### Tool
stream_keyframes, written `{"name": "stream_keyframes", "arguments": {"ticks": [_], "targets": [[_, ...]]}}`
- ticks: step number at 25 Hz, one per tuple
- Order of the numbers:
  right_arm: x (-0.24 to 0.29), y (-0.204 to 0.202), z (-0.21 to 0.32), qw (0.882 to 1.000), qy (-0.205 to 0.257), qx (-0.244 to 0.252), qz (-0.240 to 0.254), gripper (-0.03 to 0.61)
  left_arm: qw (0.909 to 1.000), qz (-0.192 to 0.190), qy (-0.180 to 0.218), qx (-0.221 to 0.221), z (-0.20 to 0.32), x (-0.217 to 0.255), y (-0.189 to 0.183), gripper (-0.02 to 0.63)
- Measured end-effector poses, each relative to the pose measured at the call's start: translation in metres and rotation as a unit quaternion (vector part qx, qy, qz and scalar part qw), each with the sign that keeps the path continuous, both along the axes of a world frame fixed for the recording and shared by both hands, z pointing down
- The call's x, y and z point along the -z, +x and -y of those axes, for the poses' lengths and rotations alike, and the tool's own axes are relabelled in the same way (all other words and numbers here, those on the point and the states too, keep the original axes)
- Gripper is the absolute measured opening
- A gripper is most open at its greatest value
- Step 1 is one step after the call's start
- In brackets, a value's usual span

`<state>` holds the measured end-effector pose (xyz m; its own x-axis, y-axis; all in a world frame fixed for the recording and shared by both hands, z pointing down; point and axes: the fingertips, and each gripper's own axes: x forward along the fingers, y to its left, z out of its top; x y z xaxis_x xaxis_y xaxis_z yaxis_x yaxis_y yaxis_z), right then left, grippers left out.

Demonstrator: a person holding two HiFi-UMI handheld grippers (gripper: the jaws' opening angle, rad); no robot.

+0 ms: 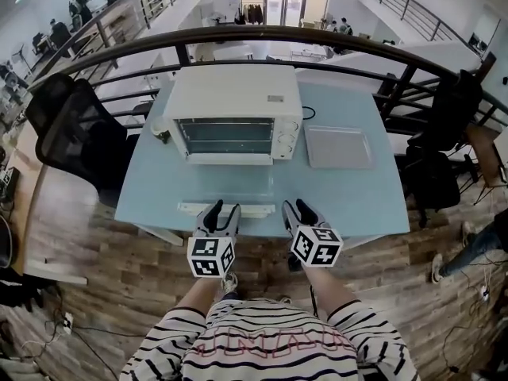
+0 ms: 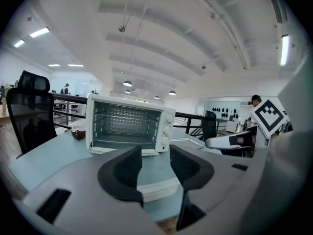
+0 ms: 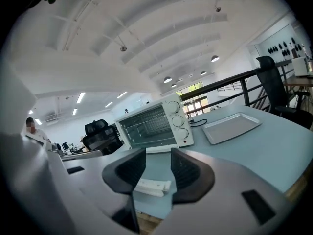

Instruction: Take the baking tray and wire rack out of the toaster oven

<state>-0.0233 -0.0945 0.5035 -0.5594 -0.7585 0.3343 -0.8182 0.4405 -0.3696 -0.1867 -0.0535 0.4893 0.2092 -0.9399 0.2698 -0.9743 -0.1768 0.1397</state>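
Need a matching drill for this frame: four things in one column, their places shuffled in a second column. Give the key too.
Things:
1. toaster oven
2. baking tray
3. white bar
4. black chair

Places:
a. flat on the table, right of the oven
b. on the floor, off the table's left side
c. along the table's near edge, closest to the person
d. middle of the table, front facing the person

Pairs: 1-d, 2-a, 3-c, 4-b

Black-and-white striped long-sleeved shirt [image 1: 270, 348]; grey left gripper [image 1: 220, 209] and right gripper [image 1: 300, 208], black-padded, bearing square-marker cubes.
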Motion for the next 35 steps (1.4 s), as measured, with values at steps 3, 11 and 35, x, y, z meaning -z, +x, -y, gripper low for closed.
{"name": "stream_keyframes", "arguments": {"ticks": [3, 11, 35], "targets": [[-0.002, -0.037, 0.009, 1.000, -0.004, -0.004, 0.007, 0.172, 0.9999, -0.012, -0.001, 0.004, 0.010, -0.001, -0.038, 0.199], [0.002, -0.108, 0.032, 0.999, -0.007, -0.040, 0.022, 0.172, 0.9977, -0.067, 0.004, 0.014, 0.038, 0.006, -0.122, 0.199], [-0.004, -0.124, 0.124, 0.950, -0.068, -0.172, 0.252, 0.172, 0.9119, -0.405, 0.013, 0.068, 0.129, -0.002, -0.183, 0.199]]}}
